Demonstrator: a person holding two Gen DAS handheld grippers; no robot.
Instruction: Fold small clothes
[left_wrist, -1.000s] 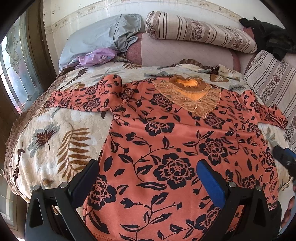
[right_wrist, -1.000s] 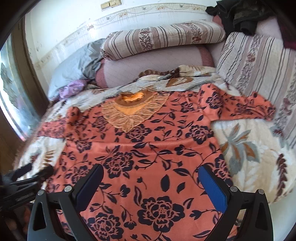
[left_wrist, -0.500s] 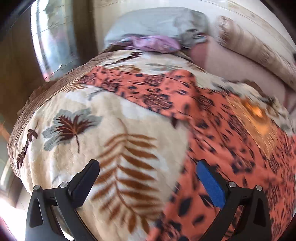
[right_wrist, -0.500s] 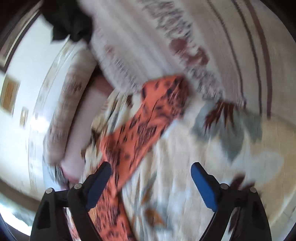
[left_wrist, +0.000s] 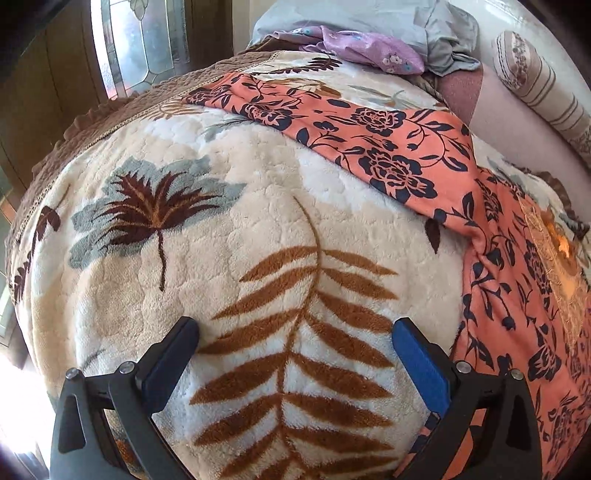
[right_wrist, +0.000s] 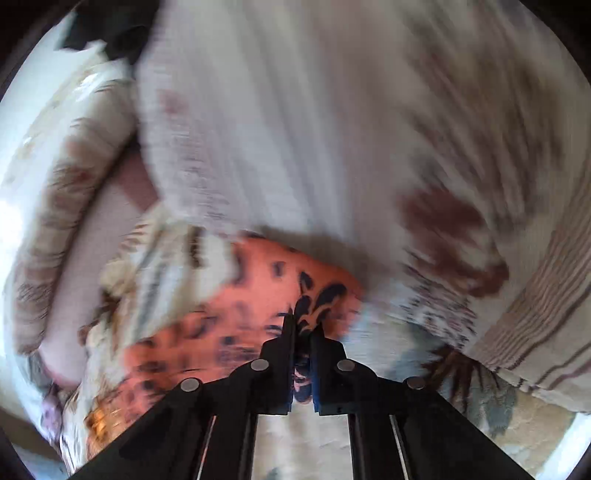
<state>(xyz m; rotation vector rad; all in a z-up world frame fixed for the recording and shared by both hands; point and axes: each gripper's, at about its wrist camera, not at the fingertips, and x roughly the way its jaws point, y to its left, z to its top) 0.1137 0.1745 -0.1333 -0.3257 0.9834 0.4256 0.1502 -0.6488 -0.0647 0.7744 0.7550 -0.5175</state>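
Observation:
An orange top with dark blue flowers lies spread on the bed, one sleeve reaching toward the upper left of the left wrist view. My left gripper is open over bare blanket below that sleeve, with nothing between its fingers. In the blurred right wrist view the other orange sleeve lies against a striped cushion. My right gripper is shut on that sleeve's end, and cloth shows pinched between the pads.
A cream fleece blanket with leaf prints covers the bed. A grey pillow, a lilac cloth and a striped bolster sit at the head. A glazed wooden door stands left. Striped cushions crowd the right side.
Both grippers swung outward from the top's hem: the left over to the blanket under the left sleeve, the right to the right sleeve's end, where its jaws shut on the cloth.

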